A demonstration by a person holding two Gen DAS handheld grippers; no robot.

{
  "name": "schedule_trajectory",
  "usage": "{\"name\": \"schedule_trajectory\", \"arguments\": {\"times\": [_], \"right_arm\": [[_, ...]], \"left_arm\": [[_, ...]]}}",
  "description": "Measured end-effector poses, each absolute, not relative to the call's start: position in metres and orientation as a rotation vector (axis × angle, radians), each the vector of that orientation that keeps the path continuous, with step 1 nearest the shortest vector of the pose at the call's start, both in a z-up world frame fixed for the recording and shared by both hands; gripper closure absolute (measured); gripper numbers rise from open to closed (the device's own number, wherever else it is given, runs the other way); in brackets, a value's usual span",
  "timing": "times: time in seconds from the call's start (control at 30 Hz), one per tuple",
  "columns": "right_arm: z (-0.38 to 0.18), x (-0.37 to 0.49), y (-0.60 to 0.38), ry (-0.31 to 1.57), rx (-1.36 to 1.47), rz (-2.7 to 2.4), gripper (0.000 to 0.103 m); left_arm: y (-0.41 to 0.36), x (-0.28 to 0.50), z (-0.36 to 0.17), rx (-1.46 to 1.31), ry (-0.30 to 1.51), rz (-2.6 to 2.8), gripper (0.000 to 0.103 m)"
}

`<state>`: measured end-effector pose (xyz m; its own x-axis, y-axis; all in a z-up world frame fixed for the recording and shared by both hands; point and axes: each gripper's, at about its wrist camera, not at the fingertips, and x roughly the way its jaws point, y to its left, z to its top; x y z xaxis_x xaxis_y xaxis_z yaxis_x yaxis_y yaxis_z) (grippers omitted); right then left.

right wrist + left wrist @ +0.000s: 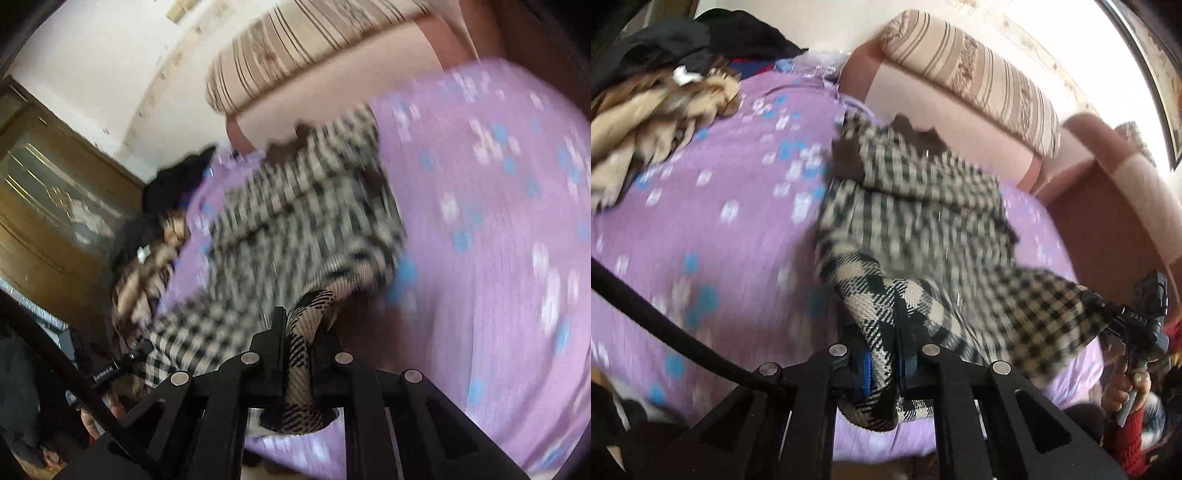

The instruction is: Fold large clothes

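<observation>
A black-and-cream checked garment [923,221] lies stretched over the purple flowered bedsheet [720,221]. My left gripper [882,332] is shut on its near edge, the cloth bunched between the jaws. My right gripper [299,332] is shut on another part of the near edge of the same garment [295,221]. The right gripper also shows in the left wrist view [1108,310] at the far right, holding a corner of the cloth. The left gripper shows in the right wrist view [133,356] at lower left. Both views are motion-blurred.
A heap of beige and dark clothes [657,110] lies at the sheet's far left. A striped cushion [979,74] and pink sofa back [1108,206] stand behind. A wooden cabinet [55,206] is beside the bed. The sheet [498,221] extends to the right.
</observation>
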<state>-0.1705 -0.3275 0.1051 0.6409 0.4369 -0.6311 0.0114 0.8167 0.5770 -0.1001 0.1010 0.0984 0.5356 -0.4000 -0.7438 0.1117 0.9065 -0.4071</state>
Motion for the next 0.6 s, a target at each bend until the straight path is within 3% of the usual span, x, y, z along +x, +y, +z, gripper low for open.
{"name": "schedule_trajectory", "arguments": {"times": [0.23, 0.53, 0.6], "right_arm": [[0.137, -0.033, -0.34, 0.809, 0.482, 0.094, 0.092], [0.069, 0.118, -0.349, 0.987, 0.353, -0.201, 0.09], [0.058, 0.129, -0.355, 1.008, 0.397, -0.193, 0.081]], "left_arm": [[0.088, 0.059, 0.107, -0.268, 0.974, -0.119, 0.094], [0.061, 0.212, 0.072, -0.208, 1.046, 0.007, 0.093], [0.063, 0.228, 0.065, -0.241, 1.056, -0.001, 0.093]]}}
